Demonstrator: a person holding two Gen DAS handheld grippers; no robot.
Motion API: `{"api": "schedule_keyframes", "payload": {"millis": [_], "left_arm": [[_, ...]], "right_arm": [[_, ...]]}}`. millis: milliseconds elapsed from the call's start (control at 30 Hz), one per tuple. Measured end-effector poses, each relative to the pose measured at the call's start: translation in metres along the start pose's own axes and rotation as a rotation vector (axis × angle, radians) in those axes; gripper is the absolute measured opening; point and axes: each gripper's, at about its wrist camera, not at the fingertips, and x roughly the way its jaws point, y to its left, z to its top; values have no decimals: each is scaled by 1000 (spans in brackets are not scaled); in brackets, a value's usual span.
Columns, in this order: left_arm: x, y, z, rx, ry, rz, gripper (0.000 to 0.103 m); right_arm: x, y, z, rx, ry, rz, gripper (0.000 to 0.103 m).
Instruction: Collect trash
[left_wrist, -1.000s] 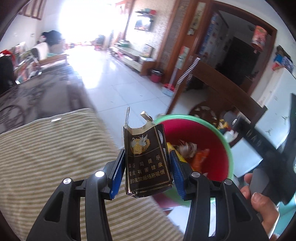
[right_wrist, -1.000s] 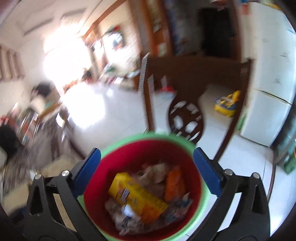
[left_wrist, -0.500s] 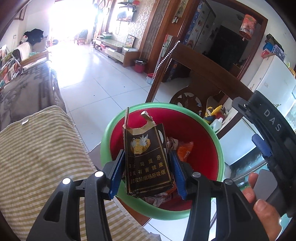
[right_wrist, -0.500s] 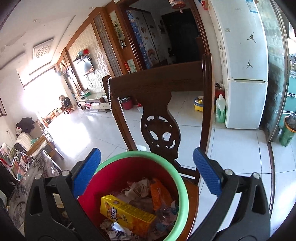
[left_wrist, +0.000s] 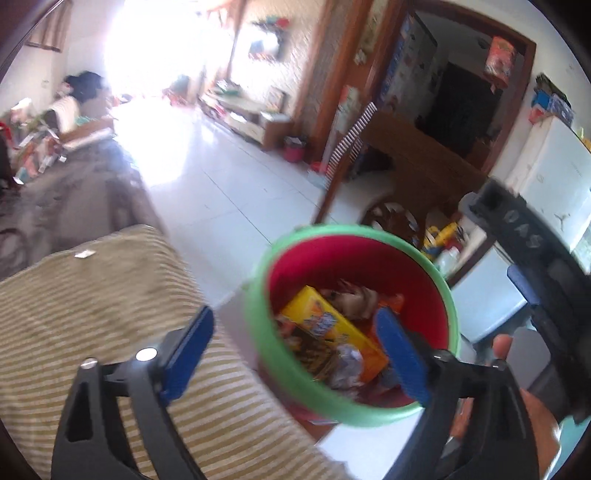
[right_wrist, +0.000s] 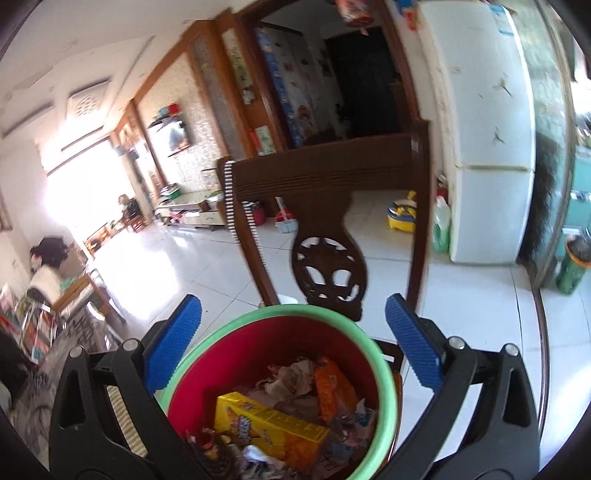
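A bright living room with a pale tiled floor (left_wrist: 207, 177) fills the background, sunlight washing out the far window. At the left of the left wrist view a striped cloth (left_wrist: 85, 295) covers a surface that runs under the gripper. A low TV cabinet (left_wrist: 251, 118) stands along the far wall.

The left gripper (left_wrist: 295, 354) hangs over the near edge of the cloth and the bucket rim, its blue pads (left_wrist: 188, 347) set far apart. The jaws are opening and nothing sits between them. Just beyond the pads stands the bucket (left_wrist: 452, 314), red inside with a green rim. Trash fills its bottom: a yellow box (left_wrist: 325, 321), crumpled brown paper (left_wrist: 354, 295) and an orange wrapper (right_wrist: 332, 384). A dark packet (left_wrist: 314, 354) with gold print lies in the bucket beside the yellow box, blurred in this view.

Behind the bucket rises a dark carved wooden chair (right_wrist: 328, 206), and the bucket seems to rest on its seat. At the right edge of the left wrist view a hand (left_wrist: 532, 417) holds the right gripper's black body.

In the right wrist view the right gripper (right_wrist: 291, 347) points down at the same bucket, its jaws spread wide on either side of the rim without touching it, empty. Farther right stand a white refrigerator (right_wrist: 487, 147) and a green bottle (right_wrist: 441, 229) on the floor beside it.
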Motion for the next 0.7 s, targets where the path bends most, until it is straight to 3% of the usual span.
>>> {"api": "schedule_keyframes", "payload": {"millis": [167,300,433,567,700], "left_arm": [[-54,49,-11,-43,-95,94,95],[-93,85,-18,-60,-166,149,95],[-130,122,-30,-91,-238,171,95],[-164,154,-47,-111,-335,220,95],[-185,180,-63,-112,-413,317,95]], "right_arm": [[-24,59,-14,-216,-24,98,98],[-55,92,-25,-302,-82,220,98],[-91,112,-34,-302,-155,318,98],[-120,122,-47,-224,-267,348,98],[-125,140,-62,-209,-193,415,98]]}}
